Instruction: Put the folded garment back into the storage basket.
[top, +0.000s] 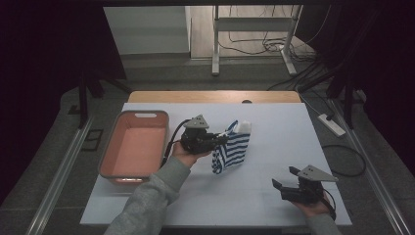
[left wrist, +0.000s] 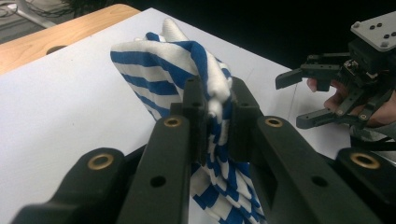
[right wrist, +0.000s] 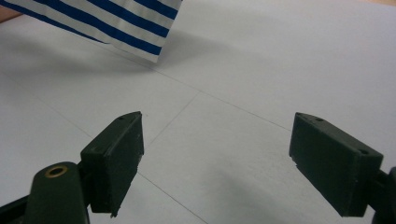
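A blue-and-white striped cloth (top: 232,149) hangs bunched over the middle of the white table, its lower corner near the surface. My left gripper (top: 221,140) is shut on its upper fold; in the left gripper view the jaws pinch the cloth (left wrist: 159,60) at the left gripper (left wrist: 217,100). My right gripper (top: 285,177) rests near the front right of the table, open, with nothing between its jaws. In the right gripper view the right gripper (right wrist: 217,154) looks over bare table toward a corner of the cloth (right wrist: 121,21). The right gripper (left wrist: 299,98) also appears farther off in the left gripper view.
A pink rectangular bin (top: 133,144) stands at the left of the white table cover (top: 274,127). A wooden table edge (top: 210,96) shows at the back. Beyond it are a white frame's legs (top: 215,58) and cables on the floor.
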Demonstrator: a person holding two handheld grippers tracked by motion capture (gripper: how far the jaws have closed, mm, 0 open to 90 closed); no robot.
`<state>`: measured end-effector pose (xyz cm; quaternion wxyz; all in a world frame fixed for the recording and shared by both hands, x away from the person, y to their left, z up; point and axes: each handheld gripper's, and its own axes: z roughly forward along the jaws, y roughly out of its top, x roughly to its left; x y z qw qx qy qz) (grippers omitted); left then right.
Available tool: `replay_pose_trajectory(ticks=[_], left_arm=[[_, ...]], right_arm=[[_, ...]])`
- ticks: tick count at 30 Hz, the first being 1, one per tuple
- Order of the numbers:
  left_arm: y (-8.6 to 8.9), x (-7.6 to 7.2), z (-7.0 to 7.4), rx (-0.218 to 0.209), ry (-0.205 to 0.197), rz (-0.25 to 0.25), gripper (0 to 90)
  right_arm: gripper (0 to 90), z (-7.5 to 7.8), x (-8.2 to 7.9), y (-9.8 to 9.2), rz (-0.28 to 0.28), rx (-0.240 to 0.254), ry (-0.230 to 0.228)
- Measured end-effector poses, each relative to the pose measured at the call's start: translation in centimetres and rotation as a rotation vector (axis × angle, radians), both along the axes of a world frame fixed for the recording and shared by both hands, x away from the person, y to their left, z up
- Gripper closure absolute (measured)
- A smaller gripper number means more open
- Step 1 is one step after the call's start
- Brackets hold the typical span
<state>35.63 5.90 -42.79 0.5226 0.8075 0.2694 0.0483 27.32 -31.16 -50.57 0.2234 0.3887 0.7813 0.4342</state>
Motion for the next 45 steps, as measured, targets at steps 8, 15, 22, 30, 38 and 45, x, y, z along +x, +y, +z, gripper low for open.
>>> replay_pose_trajectory(ticks=[8,15,22,30,38,45], left_arm=[[0.4,-0.1,0.2,-0.01,-0.001,0.003,80.8],[1.0,-0.2,0.4,-0.014,0.0,0.012,80.9],[1.7,-0.5,0.6,-0.016,-0.007,0.024,80.8],[2.7,-0.8,0.9,-0.027,-0.019,0.036,80.8],[3.6,-1.3,1.0,-0.045,-0.029,0.044,80.8],[4.1,-1.6,1.0,-0.052,-0.032,0.044,80.8]], right_arm=[[18.3,0.0,0.0,0.0,-0.002,-0.001,0.002],[18.3,0.0,0.0,0.0,-0.006,-0.001,0.001],[18.4,-0.1,0.0,0.0,-0.007,-0.004,0.001],[18.4,-0.1,0.1,0.0,-0.01,-0.007,0.002],[18.4,-0.1,0.1,0.0,-0.011,-0.011,0.002],[18.4,-0.2,0.1,0.0,-0.01,-0.014,0.004]])
